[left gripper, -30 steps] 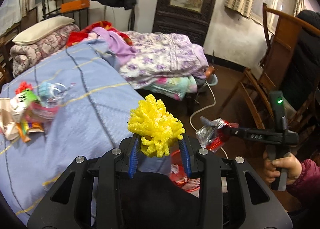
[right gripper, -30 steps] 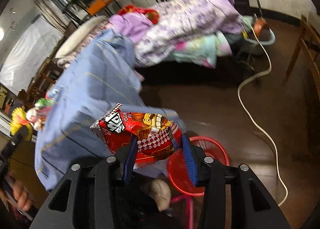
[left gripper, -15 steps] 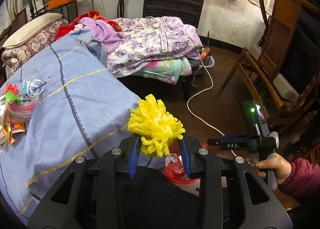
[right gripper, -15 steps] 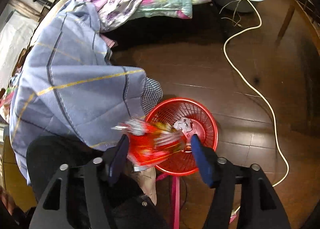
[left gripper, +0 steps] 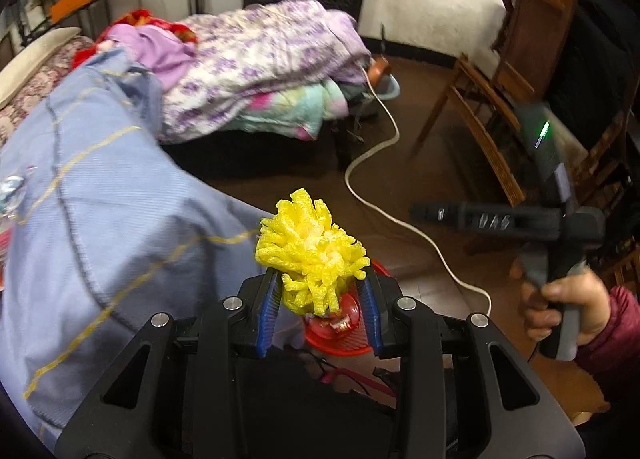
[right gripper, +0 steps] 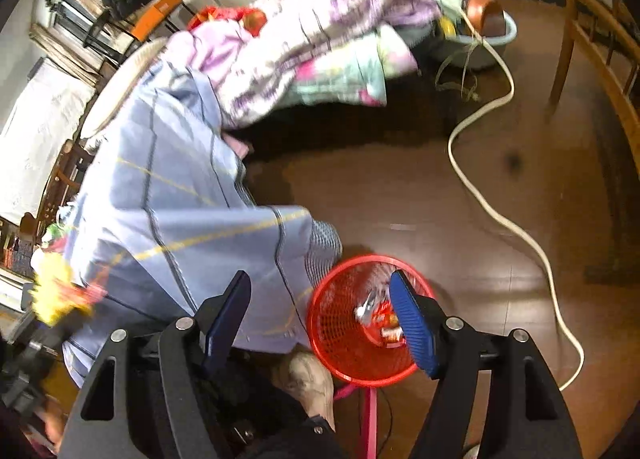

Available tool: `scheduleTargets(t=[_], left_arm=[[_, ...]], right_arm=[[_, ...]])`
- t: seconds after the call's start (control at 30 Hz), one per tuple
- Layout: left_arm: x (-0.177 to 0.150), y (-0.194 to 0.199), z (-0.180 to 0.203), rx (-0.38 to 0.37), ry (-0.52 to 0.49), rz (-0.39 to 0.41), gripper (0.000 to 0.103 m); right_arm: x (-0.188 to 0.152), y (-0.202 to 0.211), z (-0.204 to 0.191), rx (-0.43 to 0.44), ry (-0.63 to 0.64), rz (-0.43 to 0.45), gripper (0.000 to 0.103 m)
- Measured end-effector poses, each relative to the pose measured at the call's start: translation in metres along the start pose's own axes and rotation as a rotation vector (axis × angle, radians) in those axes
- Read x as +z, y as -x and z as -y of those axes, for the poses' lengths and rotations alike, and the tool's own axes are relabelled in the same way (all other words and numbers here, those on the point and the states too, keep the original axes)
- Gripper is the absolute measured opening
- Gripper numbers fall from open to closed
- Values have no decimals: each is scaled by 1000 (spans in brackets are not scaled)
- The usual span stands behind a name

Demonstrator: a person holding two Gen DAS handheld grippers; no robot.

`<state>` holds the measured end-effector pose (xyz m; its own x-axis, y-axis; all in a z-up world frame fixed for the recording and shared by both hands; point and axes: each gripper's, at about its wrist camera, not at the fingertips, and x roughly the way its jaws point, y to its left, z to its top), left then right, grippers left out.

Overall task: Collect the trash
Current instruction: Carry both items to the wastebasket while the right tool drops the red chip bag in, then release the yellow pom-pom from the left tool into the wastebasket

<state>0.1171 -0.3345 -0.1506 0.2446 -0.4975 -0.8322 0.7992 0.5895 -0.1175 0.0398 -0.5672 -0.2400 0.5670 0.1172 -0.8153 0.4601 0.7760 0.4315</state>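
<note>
Bed (left gripper: 104,227) under a blue-grey quilt with yellow lines fills the left of both views; the quilt's corner hangs over the edge, touching or just over the red basket (right gripper: 340,363) on the dark floor (right gripper: 400,187). Basket sits right at the bed's edge, likely so trash picked off the quilt goes a short way to the drop.

Folded purple floral bedding (left gripper: 260,59) is stacked further back, out of the work. A white cable (right gripper: 500,215) snakes over the floor well apart from the basket.

Right gripper (right gripper: 320,315) is tipped down over the basket, jaws just opened wide with nothing between them. The red snack wrapper (right gripper: 380,319) lies inside the basket under the right jaw, so this looks like a drop just finished. The left view shows a hand (left gripper: 568,311) in a maroon sleeve holding this tool to the right of the basket.

Left gripper (left gripper: 318,307) has its jaws shut tight on the yellow foam net (left gripper: 312,255), a frilly fruit-wrap piece held by its lower part with the bulk sticking up past the tips. It hangs near and above the basket, probably queued as the next drop.

More wrappers (right gripper: 60,235) remain on the quilt's far left edge, blurred, so collecting is not done.
</note>
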Motion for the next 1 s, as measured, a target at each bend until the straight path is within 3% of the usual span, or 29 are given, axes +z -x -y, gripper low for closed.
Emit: scheduleTargets(t=[0.3,0.33,0.4,0.5,0.8,1.0], left_arm=[[8,-46,35,-42,-90,-89,40],[10,-50,38,-44,-90,-96,43],[13,-50,40,-42,-86,-91,63],[18,-42,40,-34,-86,-61,74],[20,-24,17,38,-11,-11,77],[13,-6,1,83,24,29,80]], right_arm=[[15,37,-5,17,31,119,74],[15,39,-5,15,32,122,74],[15,41,-3,9,36,128,74],[17,44,-1,11,28,138,74],[12,44,-17,-27,81,144,75],[8,36,-45,-172,178,121,84]])
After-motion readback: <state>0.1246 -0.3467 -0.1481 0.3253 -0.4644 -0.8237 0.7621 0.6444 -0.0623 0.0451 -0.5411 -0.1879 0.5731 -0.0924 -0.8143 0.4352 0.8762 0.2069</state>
